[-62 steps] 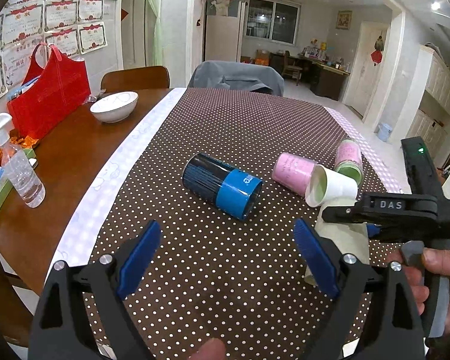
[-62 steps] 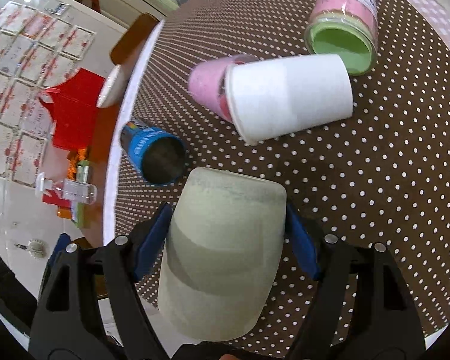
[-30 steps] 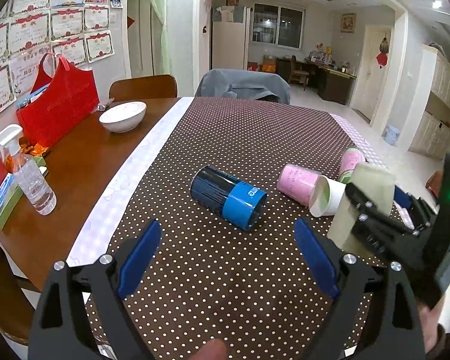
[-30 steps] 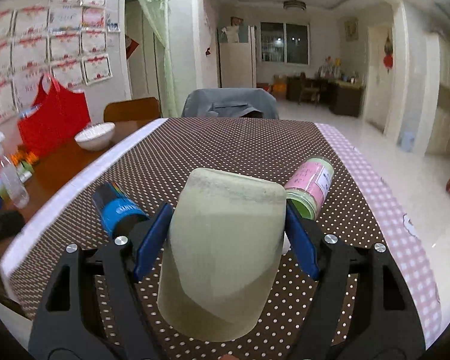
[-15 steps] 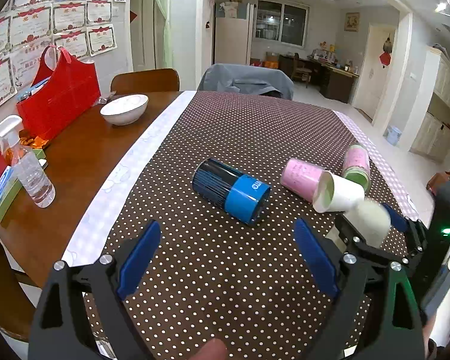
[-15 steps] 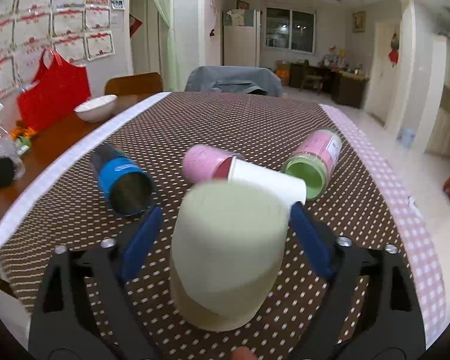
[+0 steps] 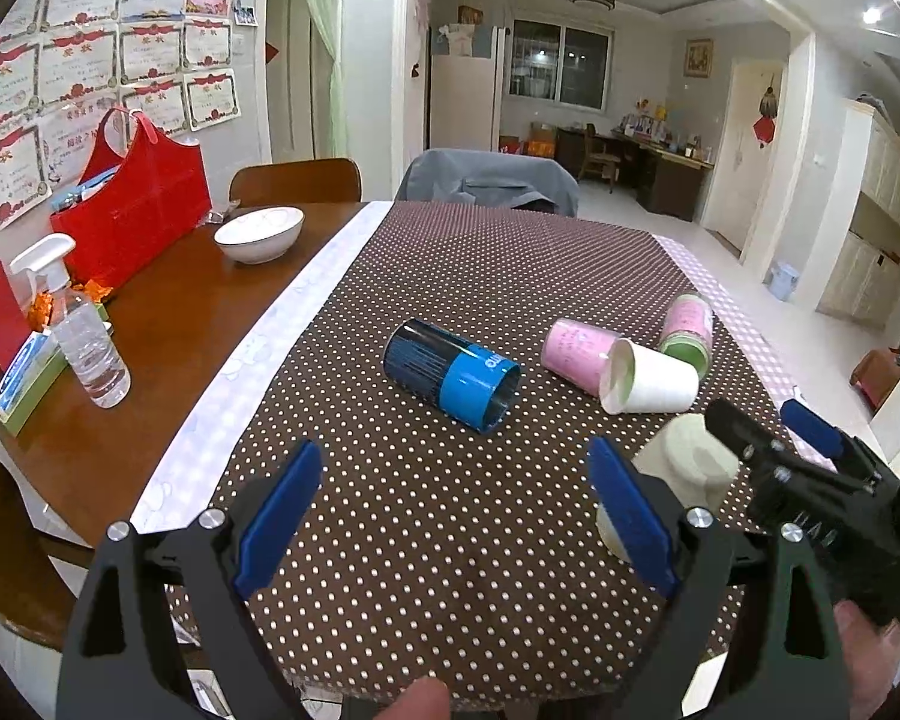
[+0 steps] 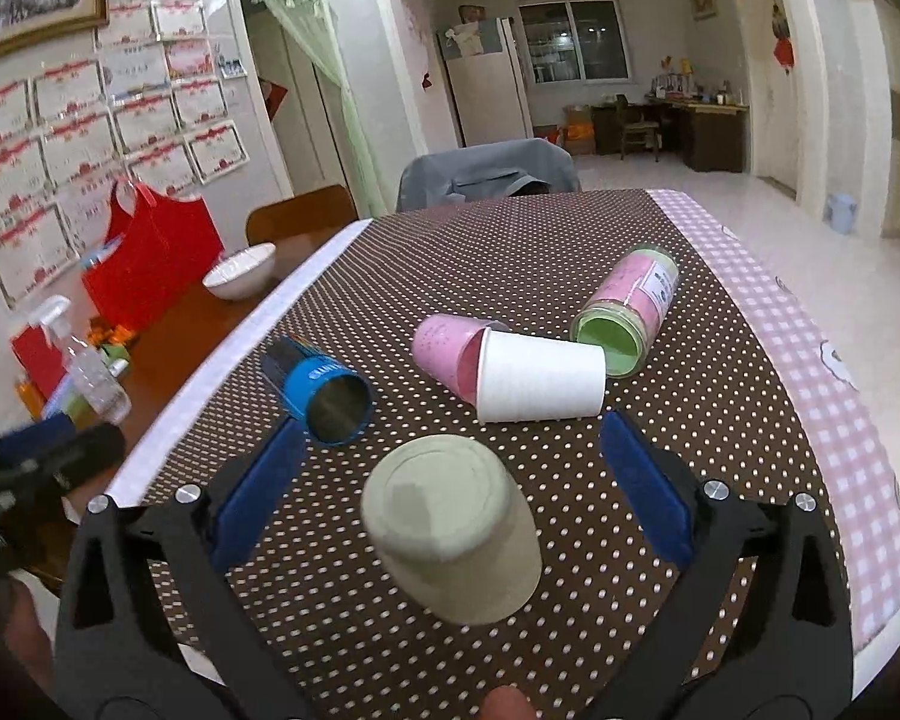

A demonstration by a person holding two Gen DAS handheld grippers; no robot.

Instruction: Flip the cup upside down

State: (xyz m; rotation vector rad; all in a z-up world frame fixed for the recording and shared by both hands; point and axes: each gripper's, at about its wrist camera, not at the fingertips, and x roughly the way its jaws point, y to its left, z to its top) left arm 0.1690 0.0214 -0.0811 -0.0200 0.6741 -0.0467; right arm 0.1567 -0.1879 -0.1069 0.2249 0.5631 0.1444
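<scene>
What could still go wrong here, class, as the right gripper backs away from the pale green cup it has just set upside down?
1. The right gripper is open, but its pads flank the pale green cup; a crooked retreat could clip and topple it.
2. The white paper cup and blue can lie on their sides just beyond; a bump might roll them.
3. The cup stands near the tablecloth edge, so a knock could send it off.

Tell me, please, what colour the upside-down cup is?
Pale sage green cup, clearest in the right wrist view.
</scene>
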